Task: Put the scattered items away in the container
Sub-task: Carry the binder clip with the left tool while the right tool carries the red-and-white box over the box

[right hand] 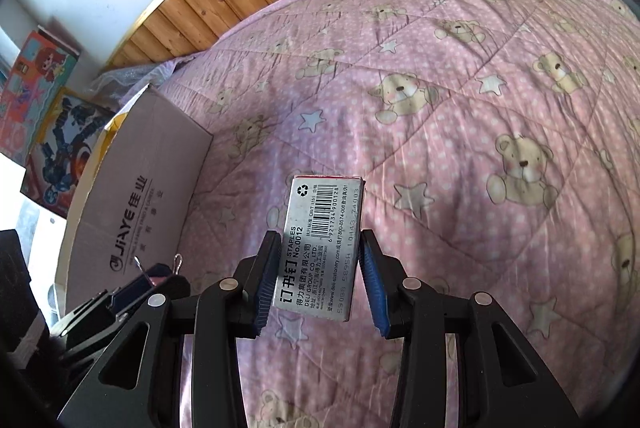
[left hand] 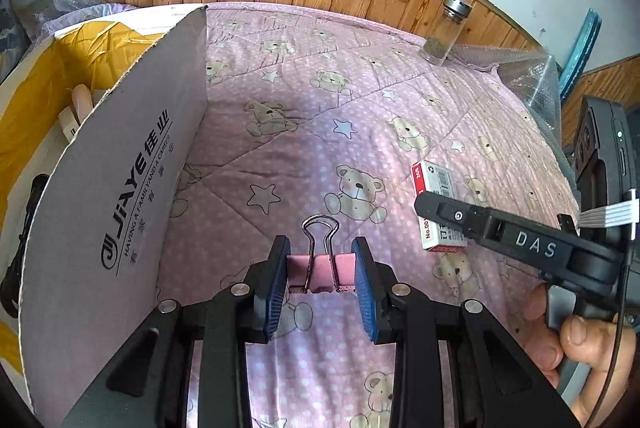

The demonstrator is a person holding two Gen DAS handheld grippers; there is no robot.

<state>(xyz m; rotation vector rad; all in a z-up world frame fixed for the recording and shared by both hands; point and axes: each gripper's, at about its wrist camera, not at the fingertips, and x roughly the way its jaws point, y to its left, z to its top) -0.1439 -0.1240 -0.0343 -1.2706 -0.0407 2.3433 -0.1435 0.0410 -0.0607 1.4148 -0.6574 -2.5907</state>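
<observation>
We find the cardboard box (left hand: 100, 188), open-topped, standing on the bed (left hand: 320, 116) directly left of the left gripper (left hand: 320, 276), its near wall just beside those jaws and well apart from the right gripper (right hand: 320, 276). The staple box (right hand: 320, 248) is clamped in the right jaws, long axis running forward along the fingers. The pink binder clip (left hand: 320, 270) is clamped across its width in the left jaws, wire handle pointing forward; we judge the left arm nearer for the drop.

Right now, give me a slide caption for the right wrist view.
Right gripper shut on staple box above pink quilt, carton at left.
</observation>
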